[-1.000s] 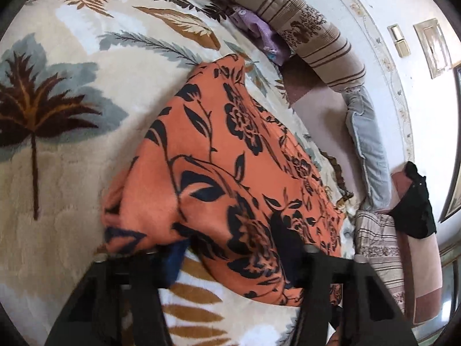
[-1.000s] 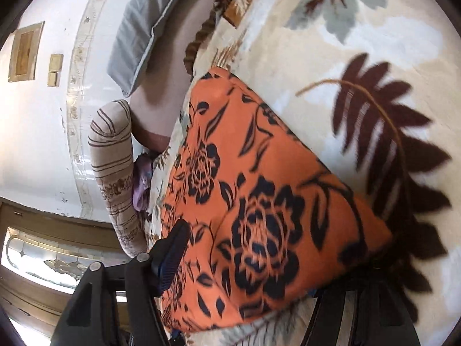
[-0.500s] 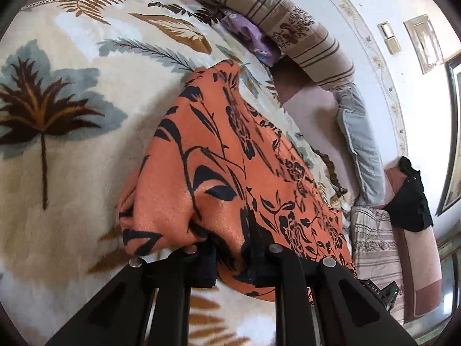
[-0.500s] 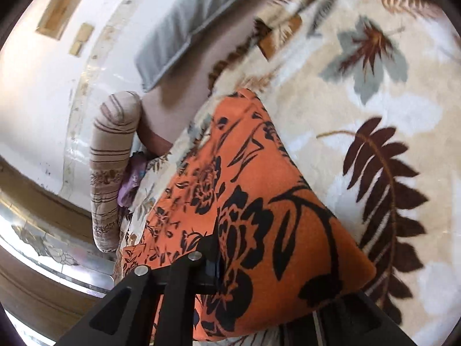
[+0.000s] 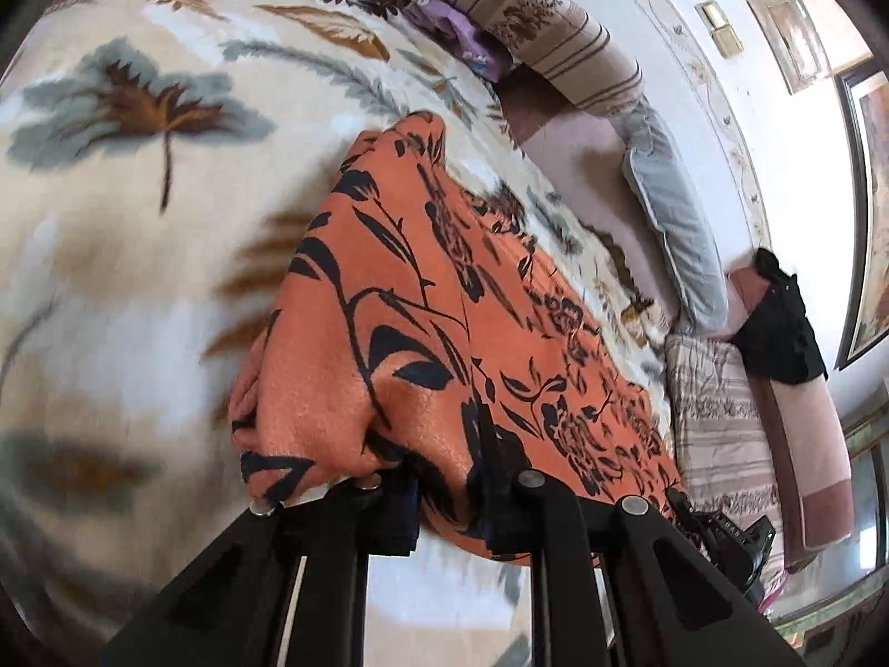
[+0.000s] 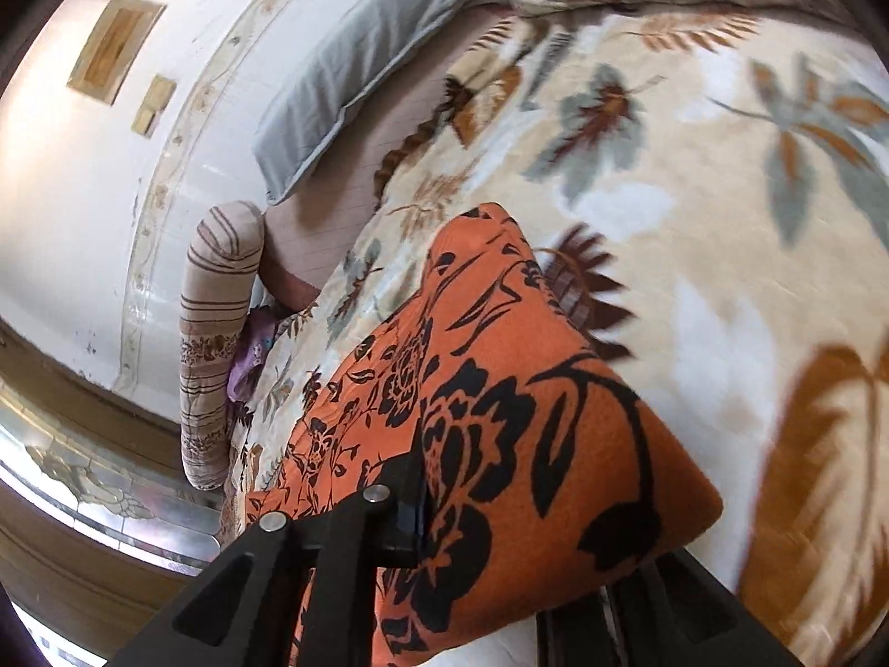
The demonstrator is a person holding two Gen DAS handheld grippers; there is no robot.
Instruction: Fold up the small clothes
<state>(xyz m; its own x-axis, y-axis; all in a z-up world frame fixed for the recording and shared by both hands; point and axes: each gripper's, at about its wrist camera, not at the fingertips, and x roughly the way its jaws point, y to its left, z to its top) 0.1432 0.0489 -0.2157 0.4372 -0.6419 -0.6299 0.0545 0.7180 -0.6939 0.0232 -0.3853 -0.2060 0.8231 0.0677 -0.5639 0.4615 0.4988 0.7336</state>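
An orange cloth with a black flower print (image 5: 400, 300) lies folded on a cream leaf-patterned blanket (image 5: 133, 255). My left gripper (image 5: 444, 500) is shut on the cloth's near edge, and the fabric bunches between its black fingers. In the right wrist view the same orange cloth (image 6: 528, 417) drapes over my right gripper (image 6: 478, 511), which is shut on its near edge. The right finger of that gripper is hidden under the fabric. The held end of the cloth is lifted off the blanket and its far corner still rests on it.
A striped bolster (image 5: 528, 16) and a grey pillow (image 5: 672, 217) lie along the white wall. Purple fabric (image 5: 461, 28) is tucked beside the bolster. A black garment (image 5: 778, 328) sits on a pink cushion at the right. Part of my right gripper's body (image 5: 722, 533) shows there.
Both grippers went from open around the cloth's near edge to shut on it. They then lifted that edge and carried it over the blanket, so the cloth bunches up.
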